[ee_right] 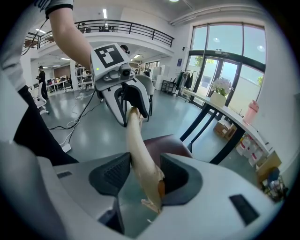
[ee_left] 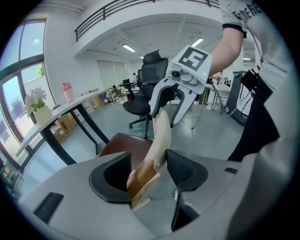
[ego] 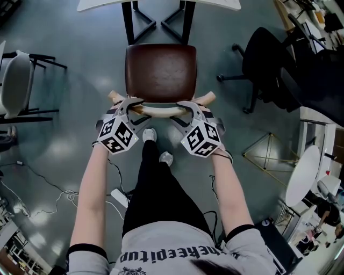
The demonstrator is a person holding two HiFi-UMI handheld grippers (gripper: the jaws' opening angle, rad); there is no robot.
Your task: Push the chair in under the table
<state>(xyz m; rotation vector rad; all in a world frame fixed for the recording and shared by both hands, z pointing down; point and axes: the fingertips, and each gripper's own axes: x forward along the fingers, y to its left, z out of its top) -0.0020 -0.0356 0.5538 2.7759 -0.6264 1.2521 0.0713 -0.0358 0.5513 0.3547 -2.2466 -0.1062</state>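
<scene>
Nearest to me, my two forearms reach down and forward, one claw on each. My left gripper (ee_left: 149, 165) has its jaws spread, and the pale wooden backrest (ego: 161, 111) of the chair runs up between them. In the left gripper view the rail leans on the left-hand pad (ee_left: 112, 176), while a gap shows between it and the other pad, so I read this as a loose hook round the wood and not a pinch.

My right gripper (ee_right: 143, 166) looks much the same. Its jaws stand wide, the same curved rail passes between them, and it rests against the right-hand pad (ee_right: 176, 176) with open space on the other side. From the head view, the two claws sit near the two ends of the backrest, left and right of its middle, both angled down.

Just beyond the rail is the chair's brown seat (ego: 161, 72). It stands on the grey floor, facing the table, and the whole seat is out in the open.

Beyond the seat are the table's black legs (ego: 158, 21), and the white table top (ego: 161, 4) lies along the upper edge of the head view. A black office chair (ego: 269, 64) stands well off to the right.
</scene>
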